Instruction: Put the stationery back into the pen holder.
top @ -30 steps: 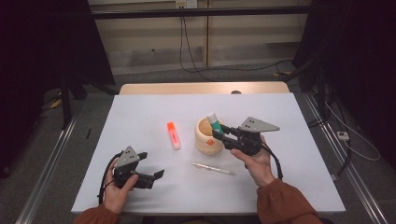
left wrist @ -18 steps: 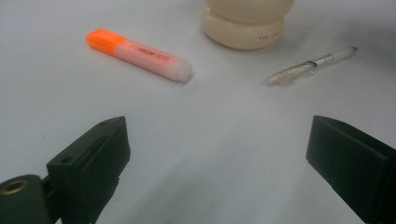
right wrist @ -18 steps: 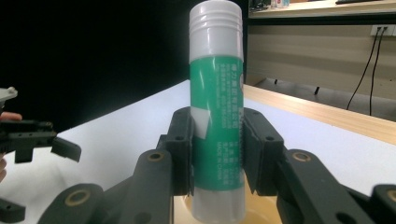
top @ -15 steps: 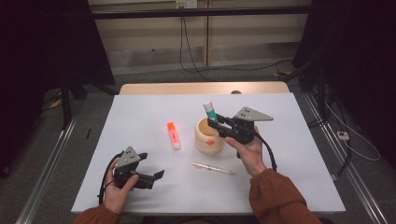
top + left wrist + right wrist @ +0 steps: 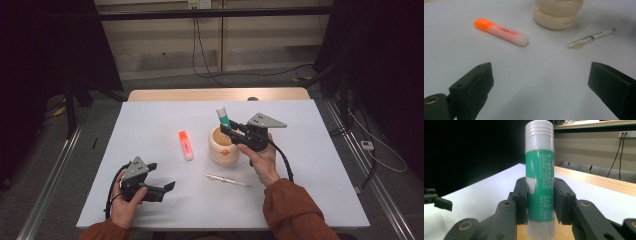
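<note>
A green and white glue stick [image 5: 539,182] stands upright between the jaws of my right gripper [image 5: 226,128], which is shut on it. It hangs right over the mouth of the cream holder cup [image 5: 222,147], whose rim [image 5: 564,233] lies just under the stick's lower end. My left gripper [image 5: 164,188] rests near the table's front left with its jaws wide open and nothing between them. Beyond those jaws lie an orange highlighter [image 5: 500,31] and a clear pen [image 5: 591,38] on the white table.
The orange highlighter [image 5: 185,145] lies left of the cup, and the clear pen [image 5: 228,180] lies in front of it. A wooden strip [image 5: 215,94] runs along the table's far edge. Cables trail on the floor behind.
My right gripper has carried the glue stick leftward from the cup's right side to above its mouth. My left gripper has stayed in place.
</note>
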